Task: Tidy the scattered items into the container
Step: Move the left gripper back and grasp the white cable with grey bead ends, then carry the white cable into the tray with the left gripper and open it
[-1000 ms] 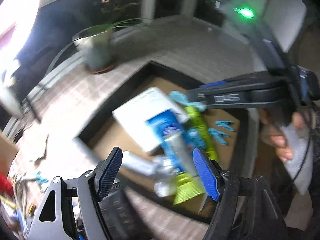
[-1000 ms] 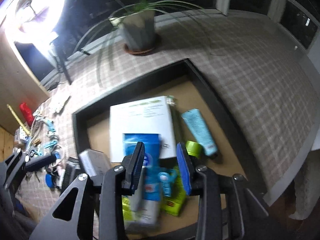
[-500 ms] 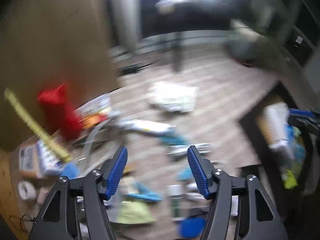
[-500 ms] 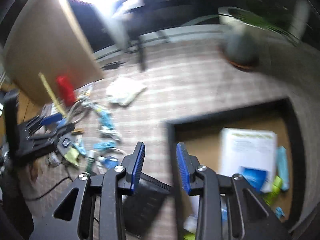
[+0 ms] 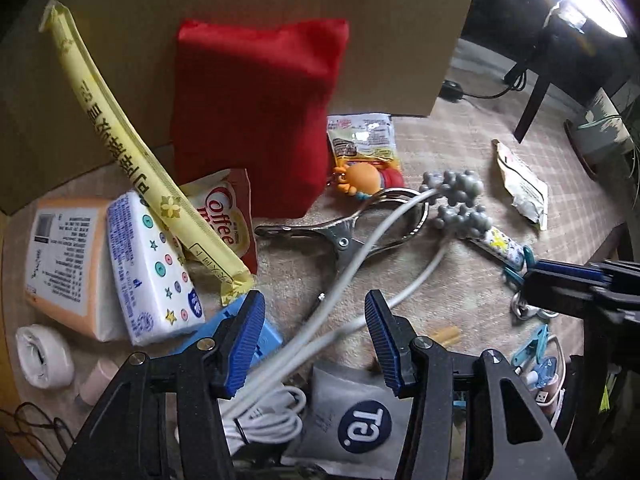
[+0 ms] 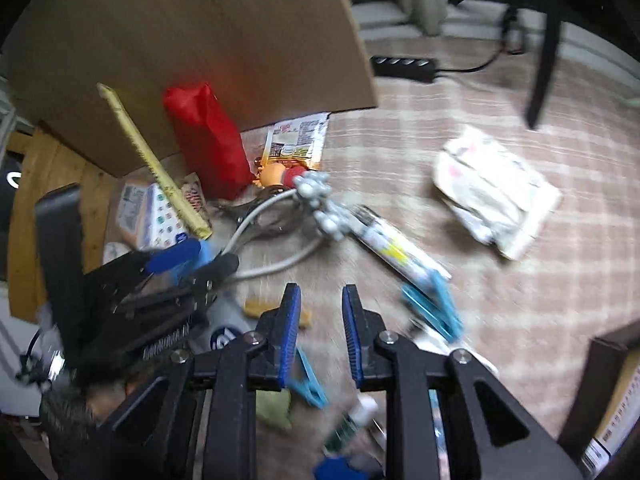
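Fingers of left gripper (image 5: 316, 338) and right gripper (image 6: 317, 330) closing, nothing clamped; white looped cable (image 5: 360, 240), red cloth pouch (image 5: 256, 112), blue plastic clips (image 6: 432, 308) still scattered on checked worktop (image 6: 500, 88).

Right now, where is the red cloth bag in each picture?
Left wrist view: the red cloth bag stands upper middle, leaning on the cardboard sheet.
Right wrist view: the bag is upper left, narrower, against the same cardboard.
Shared landmark: the long yellow packet leaning left of it.

pouch (image 5: 256, 116): red, you're seeing it standing against the cardboard
tissues (image 5: 154, 268): lying under the yellow stick (image 5: 132, 148)
clamp (image 5: 344, 236): lying flat under white cable (image 5: 360, 256)
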